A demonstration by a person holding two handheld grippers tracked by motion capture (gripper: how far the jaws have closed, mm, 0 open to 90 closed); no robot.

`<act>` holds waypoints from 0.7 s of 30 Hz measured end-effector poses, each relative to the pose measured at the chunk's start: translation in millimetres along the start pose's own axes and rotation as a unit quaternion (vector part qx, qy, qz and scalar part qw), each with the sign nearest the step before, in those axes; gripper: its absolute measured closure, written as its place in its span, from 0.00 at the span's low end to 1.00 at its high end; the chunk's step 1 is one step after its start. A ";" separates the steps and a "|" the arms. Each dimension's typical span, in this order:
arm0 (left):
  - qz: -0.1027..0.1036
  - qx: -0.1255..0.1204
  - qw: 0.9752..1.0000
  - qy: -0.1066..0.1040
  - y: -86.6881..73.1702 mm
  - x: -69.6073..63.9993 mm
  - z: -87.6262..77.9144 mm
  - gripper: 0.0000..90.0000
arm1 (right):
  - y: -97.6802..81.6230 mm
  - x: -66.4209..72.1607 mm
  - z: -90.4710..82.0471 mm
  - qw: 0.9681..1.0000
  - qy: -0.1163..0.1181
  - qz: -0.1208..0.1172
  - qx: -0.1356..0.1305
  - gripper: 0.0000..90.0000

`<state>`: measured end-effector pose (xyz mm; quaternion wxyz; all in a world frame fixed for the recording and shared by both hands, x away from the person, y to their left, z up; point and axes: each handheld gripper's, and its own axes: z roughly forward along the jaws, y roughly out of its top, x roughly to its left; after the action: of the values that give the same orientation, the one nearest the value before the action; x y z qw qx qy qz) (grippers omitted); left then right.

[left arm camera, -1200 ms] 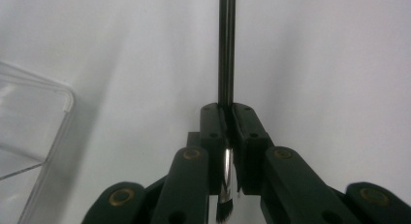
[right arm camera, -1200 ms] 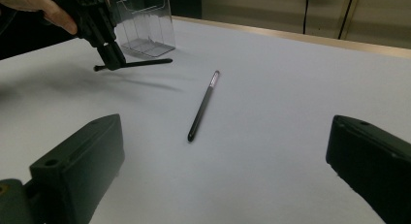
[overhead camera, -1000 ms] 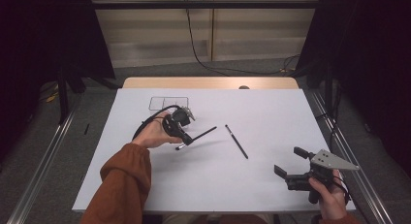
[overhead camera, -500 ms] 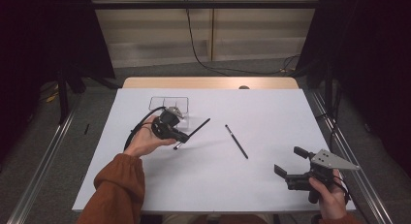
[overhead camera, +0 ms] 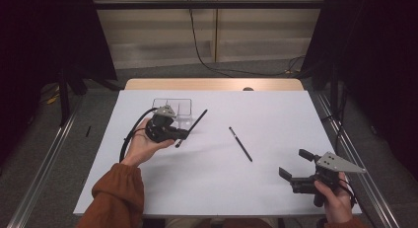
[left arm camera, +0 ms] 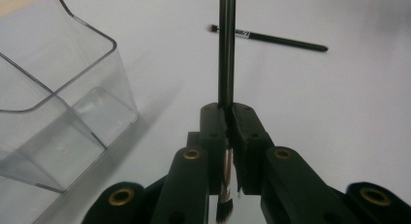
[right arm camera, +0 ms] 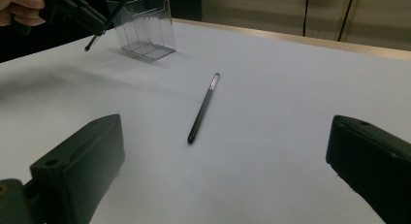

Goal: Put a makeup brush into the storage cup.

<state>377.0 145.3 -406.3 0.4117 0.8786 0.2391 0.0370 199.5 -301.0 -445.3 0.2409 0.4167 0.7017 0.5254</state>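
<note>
A slim black makeup brush (overhead camera: 193, 125) is lifted off the worktop (overhead camera: 236, 188), pinched near its bristle end between the fingers (left arm camera: 213, 132) of the left gripper (overhead camera: 178, 134). In the left gripper view the two black fingers press flat against the handle from either side, with the bristles showing below the pinch and the long handle running straight out ahead. Gripping so close to the bristles leaves most of the handle free, which probably suits sliding that end into a container. In the high view the brush slants up and away from the hand, its far tip hanging close to the clear plastic organiser (overhead camera: 172, 105) that stands at the back left of the white sheet. The organiser is open at the top and split by dividers into compartments, so the tilt of the brush looks like a line-up for dropping it in, though which compartment is meant cannot be told. A second brush (overhead camera: 240, 144) lies flat on the worktop near the middle, well apart from the organiser and from both hands, apparently waiting its turn; the right gripper view looks straight along it. The right gripper (overhead camera: 296, 169) rests low at the front right corner with its fingers spread wide and nothing between them, seemingly idle.
</note>
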 end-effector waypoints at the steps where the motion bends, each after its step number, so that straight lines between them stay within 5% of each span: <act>1: -0.002 -0.005 1.000 -0.003 -0.4 -1.3 -1.9 0.93 | 0.1 0.0 0.0 1.000 0.000 -0.001 0.000 0.00; 4: -0.008 -0.020 1.000 -0.007 -2.5 -3.4 -7.5 0.93 | 0.4 0.4 0.2 1.000 0.001 -0.002 -0.001 0.00; 6: -0.016 -0.028 0.999 -0.028 -4.1 -5.1 -10.4 0.93 | 0.5 0.4 0.4 1.000 0.002 -0.002 -0.001 0.00; 21: -0.035 -0.080 0.996 -0.014 -24.4 -23.4 -33.7 0.93 | 1.5 0.9 1.3 1.000 0.006 0.002 -0.003 0.00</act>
<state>338.0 171.8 -399.1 0.4852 0.8342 0.2604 0.0293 200.5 -299.4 -444.3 0.2371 0.4142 0.7007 0.5304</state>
